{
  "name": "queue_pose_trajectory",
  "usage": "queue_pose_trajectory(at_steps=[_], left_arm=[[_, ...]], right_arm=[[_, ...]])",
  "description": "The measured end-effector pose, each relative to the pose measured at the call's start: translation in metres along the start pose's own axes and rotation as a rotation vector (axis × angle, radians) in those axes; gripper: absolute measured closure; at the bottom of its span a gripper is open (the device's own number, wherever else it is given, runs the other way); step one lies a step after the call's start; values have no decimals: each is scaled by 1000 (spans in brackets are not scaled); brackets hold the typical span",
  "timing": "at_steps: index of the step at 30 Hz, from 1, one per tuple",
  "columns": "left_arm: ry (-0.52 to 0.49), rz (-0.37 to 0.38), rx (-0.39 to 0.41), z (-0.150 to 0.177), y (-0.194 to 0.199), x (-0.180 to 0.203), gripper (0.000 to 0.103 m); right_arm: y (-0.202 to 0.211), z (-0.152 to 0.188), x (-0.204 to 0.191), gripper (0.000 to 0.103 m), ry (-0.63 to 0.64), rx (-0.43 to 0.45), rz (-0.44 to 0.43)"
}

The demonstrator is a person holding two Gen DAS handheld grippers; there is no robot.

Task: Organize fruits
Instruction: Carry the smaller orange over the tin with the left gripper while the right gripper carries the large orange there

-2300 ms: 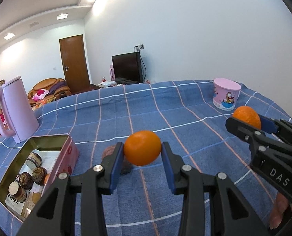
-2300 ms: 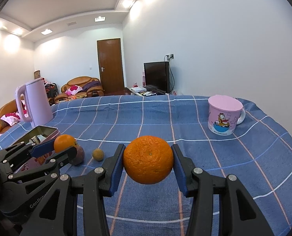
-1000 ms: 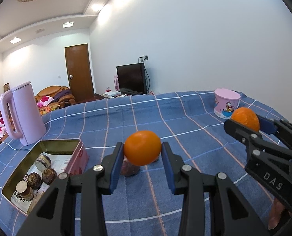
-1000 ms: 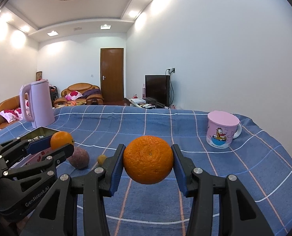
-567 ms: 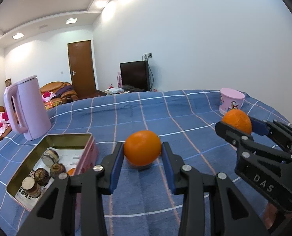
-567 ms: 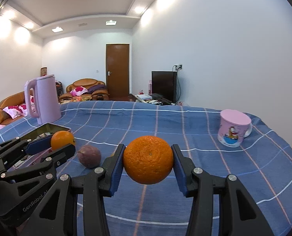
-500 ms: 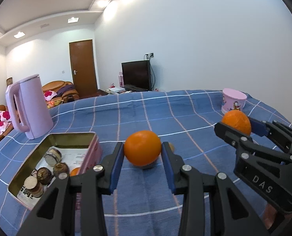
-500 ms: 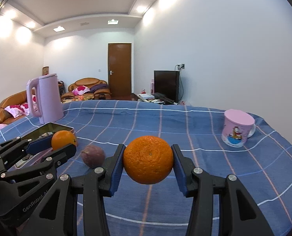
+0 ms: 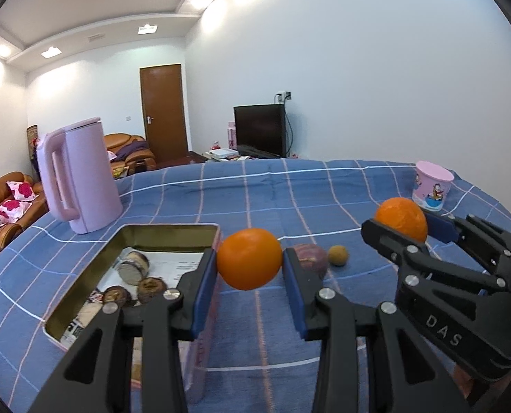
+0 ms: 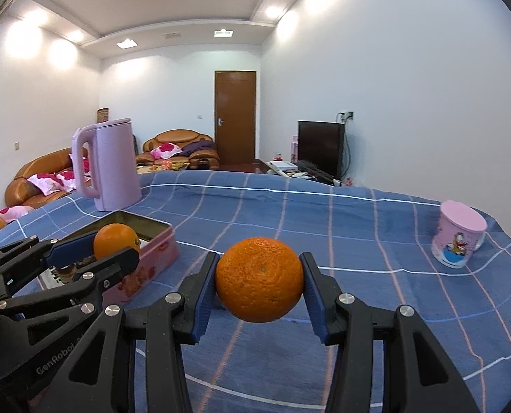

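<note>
My left gripper (image 9: 249, 265) is shut on a smooth small orange (image 9: 249, 259), held above the table beside the right rim of an open pink tin (image 9: 166, 230). My right gripper (image 10: 259, 280) is shut on a bigger, dimpled orange (image 10: 259, 279) and hangs above the blue checked cloth; in the left wrist view it shows at the right (image 9: 400, 224). In the right wrist view the left gripper (image 10: 116, 244) and its orange (image 10: 116, 240) hang at the tin (image 10: 152, 251). A purple-brown fruit (image 9: 310, 257) and a small tan fruit (image 9: 338, 255) lie on the cloth behind the left gripper.
The tin holds several small round wrapped items (image 9: 135, 268) on printed paper. A pink kettle (image 9: 80, 179) stands behind the tin. A pink cartoon cup (image 10: 460, 239) sits at the far right of the table. A sofa, door and television are beyond the table.
Both grippers, each still shut on its orange, have swung left across the table. The tin now sits right under the left gripper, and the two loose fruits have slid to its right.
</note>
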State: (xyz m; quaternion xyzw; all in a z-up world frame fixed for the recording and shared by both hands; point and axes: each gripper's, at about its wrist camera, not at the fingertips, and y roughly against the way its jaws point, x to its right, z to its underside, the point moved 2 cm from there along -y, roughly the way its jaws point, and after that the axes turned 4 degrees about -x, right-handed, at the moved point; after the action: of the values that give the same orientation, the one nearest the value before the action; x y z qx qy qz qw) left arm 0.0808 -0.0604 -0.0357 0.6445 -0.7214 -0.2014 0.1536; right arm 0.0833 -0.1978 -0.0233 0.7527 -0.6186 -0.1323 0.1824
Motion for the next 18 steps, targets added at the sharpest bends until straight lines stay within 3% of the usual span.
queue_pose_trajectory(at_steps=[18], left_arm=[[83, -113, -37, 0, -1, -67, 63]], right_arm=[[-26, -22, -65, 54, 79, 2, -113]])
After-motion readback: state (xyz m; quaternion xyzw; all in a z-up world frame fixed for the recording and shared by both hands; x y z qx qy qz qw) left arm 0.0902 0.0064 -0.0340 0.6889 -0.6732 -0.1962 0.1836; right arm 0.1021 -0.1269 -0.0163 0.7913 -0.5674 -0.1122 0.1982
